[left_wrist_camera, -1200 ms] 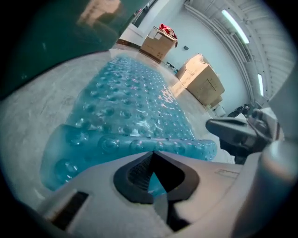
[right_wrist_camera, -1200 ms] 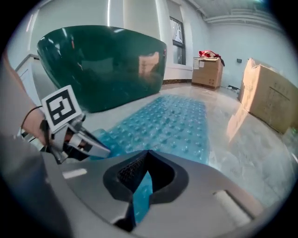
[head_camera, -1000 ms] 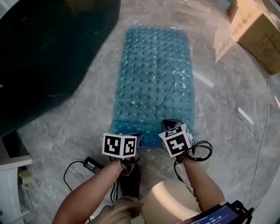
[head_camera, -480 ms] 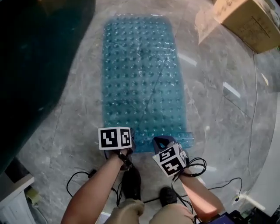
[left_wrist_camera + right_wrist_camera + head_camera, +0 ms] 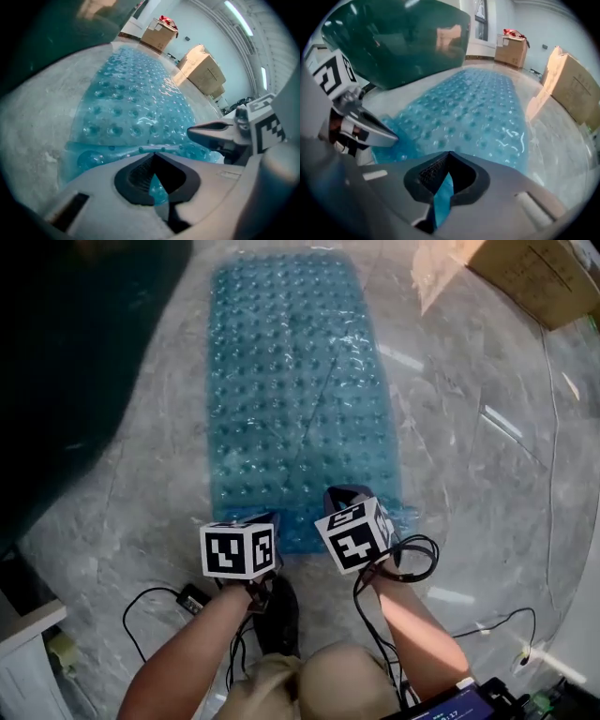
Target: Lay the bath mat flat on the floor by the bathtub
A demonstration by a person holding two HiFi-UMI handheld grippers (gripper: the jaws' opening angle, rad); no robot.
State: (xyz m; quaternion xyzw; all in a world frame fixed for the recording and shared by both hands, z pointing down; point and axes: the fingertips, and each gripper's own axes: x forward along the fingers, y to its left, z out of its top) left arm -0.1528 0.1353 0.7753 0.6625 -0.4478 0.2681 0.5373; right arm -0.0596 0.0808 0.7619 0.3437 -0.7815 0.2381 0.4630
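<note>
The translucent blue bath mat [image 5: 295,390], covered in bumps, lies stretched out on the grey marble floor beside the dark green bathtub [image 5: 75,352]. Both grippers hold its near short edge. My left gripper [image 5: 267,523] is shut on the near left corner, and blue mat [image 5: 136,103] shows pinched between its jaws [image 5: 152,161]. My right gripper [image 5: 342,498] is shut on the near right part of the edge, a blue strip between its jaws [image 5: 449,161]. The mat [image 5: 478,108] runs away from both toward the far boxes. Each gripper view shows the other gripper [image 5: 220,133] [image 5: 365,126] close alongside.
Cardboard boxes [image 5: 534,277] stand at the far right on the floor. Black cables [image 5: 169,601] and a small adapter [image 5: 194,596] lie by the person's dark shoe [image 5: 279,615]. More cable loops at the right [image 5: 525,624]. A white cabinet corner [image 5: 28,652] is at the lower left.
Both grippers stay shut on the mat's near edge. The head view has swung, so the mat and tub sit farther left and the mat shows at greater length.
</note>
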